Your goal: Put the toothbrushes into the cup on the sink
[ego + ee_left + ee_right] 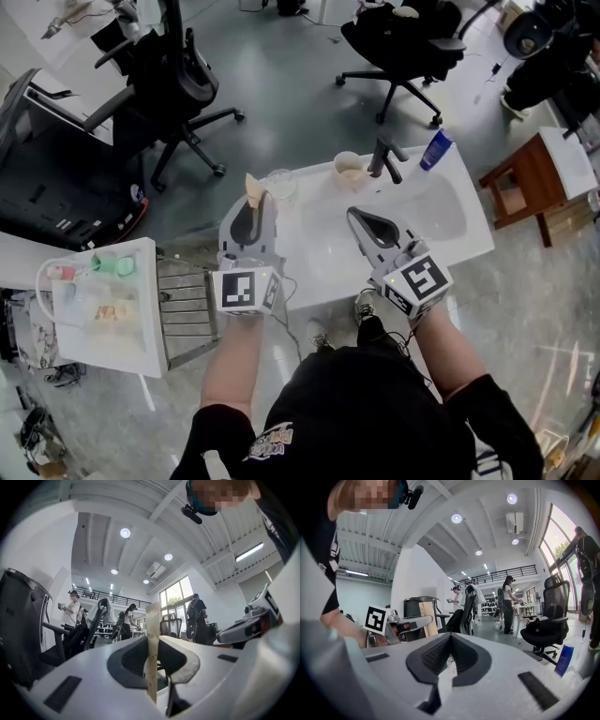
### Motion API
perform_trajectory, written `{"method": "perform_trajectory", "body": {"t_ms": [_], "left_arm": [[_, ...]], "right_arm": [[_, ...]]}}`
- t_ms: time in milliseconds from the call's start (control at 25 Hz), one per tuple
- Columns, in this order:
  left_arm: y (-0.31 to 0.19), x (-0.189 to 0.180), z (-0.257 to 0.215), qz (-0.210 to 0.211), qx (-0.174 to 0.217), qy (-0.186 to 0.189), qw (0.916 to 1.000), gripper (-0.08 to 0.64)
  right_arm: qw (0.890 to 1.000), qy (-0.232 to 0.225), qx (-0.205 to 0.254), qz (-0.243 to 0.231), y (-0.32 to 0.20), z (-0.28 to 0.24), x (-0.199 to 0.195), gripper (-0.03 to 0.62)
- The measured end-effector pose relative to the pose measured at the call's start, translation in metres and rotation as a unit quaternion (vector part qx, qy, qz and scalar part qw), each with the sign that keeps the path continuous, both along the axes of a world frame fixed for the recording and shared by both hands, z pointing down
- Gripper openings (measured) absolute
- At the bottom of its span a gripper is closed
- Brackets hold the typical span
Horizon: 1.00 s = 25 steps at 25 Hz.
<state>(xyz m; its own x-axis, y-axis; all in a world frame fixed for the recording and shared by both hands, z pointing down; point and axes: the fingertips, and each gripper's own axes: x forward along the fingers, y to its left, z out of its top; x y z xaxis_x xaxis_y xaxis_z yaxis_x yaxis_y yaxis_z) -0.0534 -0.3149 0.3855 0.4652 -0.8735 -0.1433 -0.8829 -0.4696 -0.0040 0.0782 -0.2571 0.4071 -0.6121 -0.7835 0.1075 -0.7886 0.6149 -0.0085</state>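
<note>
A white sink (441, 234) lies in front of me in the head view. A tan cup (349, 171) stands at its back edge beside the dark faucet (386, 157), and a clear cup (279, 183) stands at the back left corner. My left gripper (255, 204) hovers over the sink's left end, shut on a flat beige strip (254, 188) that sticks up from its jaws. In the left gripper view this strip (152, 639) bears print; it looks like a wrapped toothbrush. My right gripper (356, 217) is over the basin, shut and empty (451, 657).
A blue bottle (436, 150) stands right of the faucet. Office chairs (178, 84) are behind the sink, a wooden stool (525, 178) at the right, a white side table (103, 309) with small items and a metal rack (187, 300) at the left. People stand far off.
</note>
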Motion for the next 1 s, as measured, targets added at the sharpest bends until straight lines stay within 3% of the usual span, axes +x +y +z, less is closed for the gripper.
{"method": "perform_trajectory", "body": {"t_ms": [280, 680, 1000], "left_arm": [[-0.045, -0.002, 0.029, -0.013, 0.000, 0.009, 0.9999, 0.054], [-0.097, 0.003, 0.073, -0.022, -0.035, 0.017, 0.9990, 0.054], [-0.109, 0.001, 0.115, -0.028, -0.079, 0.028, 0.9961, 0.054]], "right_arm": [[1.000, 0.006, -0.029, -0.007, -0.015, 0.026, 0.006, 0.006], [0.998, 0.014, -0.063, -0.018, -0.033, 0.052, 0.005, 0.006], [0.997, 0.012, -0.074, -0.024, -0.043, 0.063, 0.003, 0.006]]}}
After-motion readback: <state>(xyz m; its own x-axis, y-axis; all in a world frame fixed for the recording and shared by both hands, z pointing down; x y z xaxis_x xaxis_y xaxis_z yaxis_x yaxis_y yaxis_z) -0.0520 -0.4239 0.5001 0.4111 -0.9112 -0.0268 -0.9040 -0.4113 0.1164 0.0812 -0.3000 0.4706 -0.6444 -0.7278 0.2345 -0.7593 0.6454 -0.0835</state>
